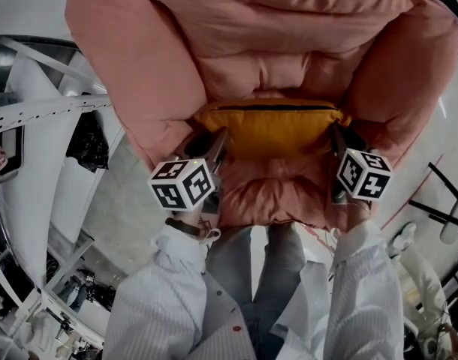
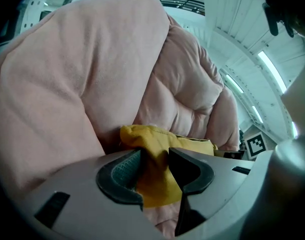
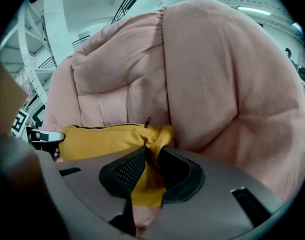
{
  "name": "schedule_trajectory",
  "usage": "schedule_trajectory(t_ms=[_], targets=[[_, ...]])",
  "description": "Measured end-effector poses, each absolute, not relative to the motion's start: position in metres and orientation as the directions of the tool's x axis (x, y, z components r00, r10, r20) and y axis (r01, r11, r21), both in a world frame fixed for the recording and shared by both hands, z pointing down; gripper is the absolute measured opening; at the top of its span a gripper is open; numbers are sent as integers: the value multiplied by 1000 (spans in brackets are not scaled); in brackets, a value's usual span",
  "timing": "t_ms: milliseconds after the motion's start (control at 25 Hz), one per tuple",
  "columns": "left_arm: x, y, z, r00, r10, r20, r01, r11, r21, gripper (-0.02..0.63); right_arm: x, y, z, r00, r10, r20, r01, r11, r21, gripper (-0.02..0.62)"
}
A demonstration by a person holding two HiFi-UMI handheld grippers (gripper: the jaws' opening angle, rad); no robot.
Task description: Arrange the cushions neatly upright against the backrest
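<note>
Between the jaws of the left gripper [image 2: 153, 174] a corner of the yellow cushion [image 2: 157, 139] is clamped, its fabric bunched against both pads. The right gripper [image 3: 151, 166] is clamped on the opposite corner (the zip-pull end). In the head view the cushion lies crosswise at centre on the seat of the pink armchair [image 1: 289, 21], zipped edge toward 12 o'clock against the backrest padding, with the grippers at its 8 and 4 o'clock.

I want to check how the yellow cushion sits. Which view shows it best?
Head view: the yellow cushion spans its full width between left gripper and right gripper. Each gripper view shows its pinched corner and some top edge.
</note>
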State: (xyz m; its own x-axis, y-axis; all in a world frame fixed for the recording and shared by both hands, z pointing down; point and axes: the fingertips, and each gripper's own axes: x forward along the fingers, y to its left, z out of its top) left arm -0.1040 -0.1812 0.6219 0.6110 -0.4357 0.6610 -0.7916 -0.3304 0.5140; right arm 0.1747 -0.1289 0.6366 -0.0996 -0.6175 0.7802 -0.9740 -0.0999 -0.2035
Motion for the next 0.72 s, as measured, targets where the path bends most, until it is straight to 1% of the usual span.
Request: schedule_trajectory(t_ms=[280, 560, 720], targets=[[-102, -183, 624, 613, -444, 653, -790, -322, 522, 176, 178, -131, 640, -117, -626, 771, -968, -101, -229, 64], [-106, -177, 622, 586, -450, 673, -809, -293, 509, 193, 182, -123, 637, -131, -625, 770, -963, -103, -247, 74], [-121, -174, 611, 537, -500, 680, -842, -271, 466, 201, 185, -118, 627, -116, -645, 755, -962, -116, -247, 84]])
